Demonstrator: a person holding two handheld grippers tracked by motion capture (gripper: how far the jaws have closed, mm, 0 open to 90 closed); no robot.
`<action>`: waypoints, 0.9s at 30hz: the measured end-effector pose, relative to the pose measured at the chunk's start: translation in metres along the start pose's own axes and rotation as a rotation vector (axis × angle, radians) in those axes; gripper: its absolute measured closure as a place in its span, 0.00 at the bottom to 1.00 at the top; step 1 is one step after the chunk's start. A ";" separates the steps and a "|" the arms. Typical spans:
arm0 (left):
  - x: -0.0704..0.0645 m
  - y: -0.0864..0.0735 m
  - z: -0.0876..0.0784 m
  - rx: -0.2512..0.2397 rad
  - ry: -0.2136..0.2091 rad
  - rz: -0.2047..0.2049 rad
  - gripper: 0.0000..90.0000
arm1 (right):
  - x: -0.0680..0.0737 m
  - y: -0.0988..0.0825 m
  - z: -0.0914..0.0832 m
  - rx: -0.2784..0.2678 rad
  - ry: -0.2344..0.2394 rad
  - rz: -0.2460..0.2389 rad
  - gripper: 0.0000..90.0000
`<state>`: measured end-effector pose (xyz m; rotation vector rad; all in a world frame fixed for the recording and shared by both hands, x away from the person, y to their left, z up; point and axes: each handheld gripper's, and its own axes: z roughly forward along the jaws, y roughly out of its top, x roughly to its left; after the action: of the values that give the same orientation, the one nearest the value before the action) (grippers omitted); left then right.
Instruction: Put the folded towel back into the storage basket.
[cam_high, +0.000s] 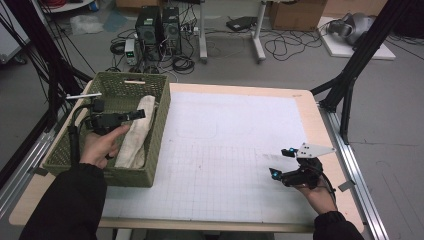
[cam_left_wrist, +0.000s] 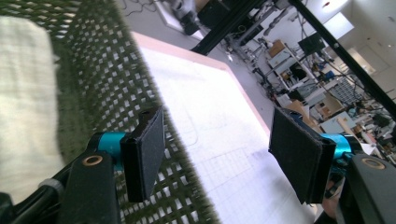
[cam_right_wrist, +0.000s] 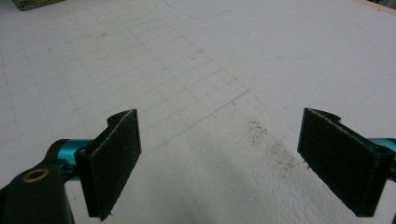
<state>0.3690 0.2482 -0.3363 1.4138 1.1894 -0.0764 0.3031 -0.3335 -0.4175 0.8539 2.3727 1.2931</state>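
The right gripper rests spread on the bare white mat near the table's front edge. Farther off, the left gripper, spread and pinching nothing, hangs inside the green basket above the folded cloth.

Right claw gapes wide over the gridded white mat.
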 end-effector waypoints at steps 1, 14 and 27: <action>-0.003 0.000 0.002 0.007 -0.003 0.012 0.40 | 0.000 0.000 0.000 -0.001 0.002 -0.002 0.14; -0.029 -0.007 0.024 0.012 -0.011 0.043 0.40 | -0.001 0.002 -0.001 -0.008 0.006 -0.001 0.13; -0.050 -0.015 0.048 0.020 -0.003 0.054 0.37 | -0.001 0.004 -0.002 -0.012 0.005 -0.003 0.13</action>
<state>0.3636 0.1785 -0.3269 1.4622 1.1498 -0.0530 0.3045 -0.3339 -0.4132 0.8437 2.3664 1.3090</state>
